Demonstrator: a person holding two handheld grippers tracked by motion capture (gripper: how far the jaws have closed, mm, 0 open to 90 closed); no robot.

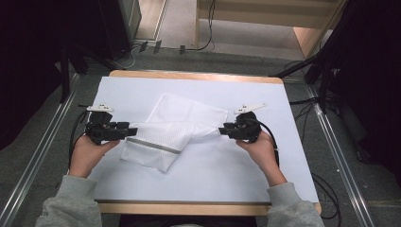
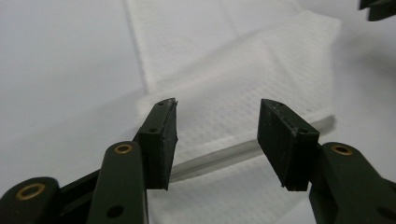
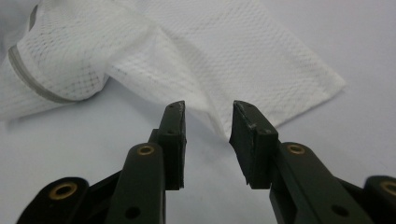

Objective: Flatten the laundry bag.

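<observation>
Mesh bag (image 1: 172, 130), white, folded over itself, grey zip band (image 1: 152, 145) along its near-left part; lies mid-table (image 1: 265, 94) on white cover. Left gripper (image 1: 130, 131): jaws apart at the bag's left edge, pads clear, nothing clamped. Right gripper (image 1: 222, 130): jaws parted at the bag's right edge, cloth released.

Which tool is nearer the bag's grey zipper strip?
Left. The left tool sits right at the zipper strip, at its end. The right tool is across the mesh bag, at its far edge.
</observation>
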